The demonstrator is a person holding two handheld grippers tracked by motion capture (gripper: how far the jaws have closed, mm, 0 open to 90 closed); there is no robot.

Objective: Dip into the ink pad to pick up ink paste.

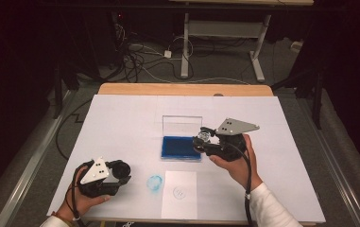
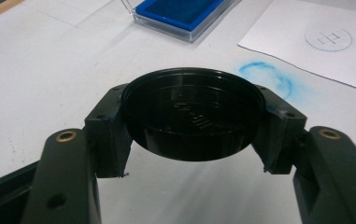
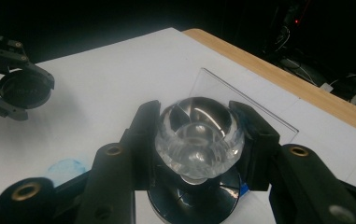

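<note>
From the high view I have the left gripper (image 1: 121,176) low at about 7 o'clock on the white sheet (image 1: 121,118) that covers the table. Its jaws are clamped on a round black cap (image 2: 192,114); in the left gripper view the cap sits squarely between the two pads, hollow side up, clear of the sheet below it.

The right gripper (image 1: 200,142) sits just right of centre, at roughly 3 o'clock from the blue ink pad (image 1: 181,147). Its jaws are closed around the clear faceted knob of a stamp (image 3: 199,135); in the right gripper view the knob fills the gap between the pads, and a dark round base shows beneath it. I read the stamp as hanging just over the near right corner of the ink pad, though I cannot tell from these angles whether the base touches it.

The ink pad lies in its clear case near the middle of the sheet, with the transparent lid (image 1: 182,124) standing open at its 12 o'clock side. At 6 o'clock from the pad lies a small white paper (image 1: 180,195) bearing a faint round stamp mark (image 1: 179,192). Just beside that paper, at its 9 o'clock, is a blue smudge (image 1: 154,182) on the sheet, between the paper and the left gripper.
</note>
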